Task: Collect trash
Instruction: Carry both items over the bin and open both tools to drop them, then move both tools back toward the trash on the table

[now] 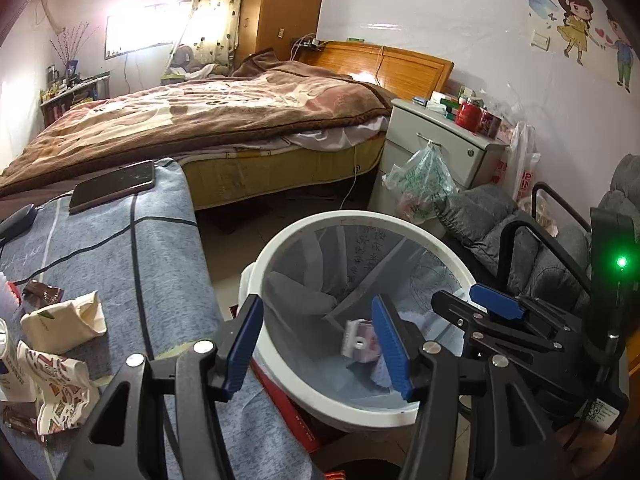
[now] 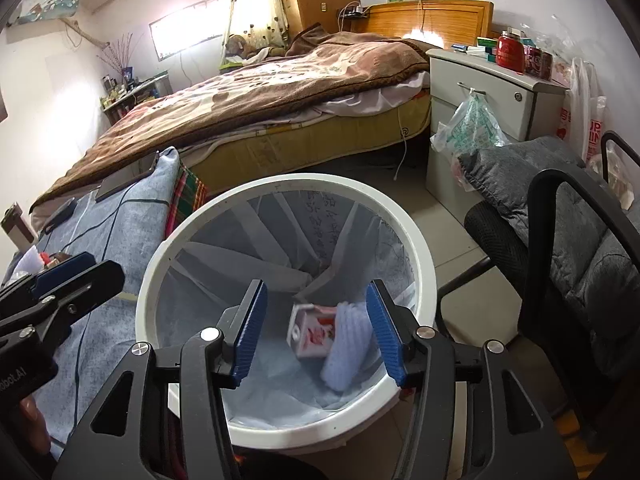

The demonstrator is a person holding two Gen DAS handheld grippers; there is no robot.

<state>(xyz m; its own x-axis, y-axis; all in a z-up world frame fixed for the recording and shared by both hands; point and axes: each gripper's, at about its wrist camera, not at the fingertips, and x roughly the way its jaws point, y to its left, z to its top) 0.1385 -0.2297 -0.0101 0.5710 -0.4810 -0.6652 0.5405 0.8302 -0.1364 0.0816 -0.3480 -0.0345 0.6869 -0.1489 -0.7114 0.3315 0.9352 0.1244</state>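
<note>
A white bin with a pale liner stands on the floor beside the cloth-covered table. Down inside it lie a small red-and-white carton and a pale soft packet. My left gripper hangs open over the bin's near rim, nothing between its blue pads. My right gripper is open over the bin's middle, also empty. Each gripper shows in the other's view: the right gripper, the left gripper. On the table lie a crumpled cream packet, a crushed printed carton and a brown wrapper.
A phone and a cable lie on the table's far end. Behind stands a bed and a nightstand with a hanging plastic bag. A black chair with a grey cushion stands right of the bin.
</note>
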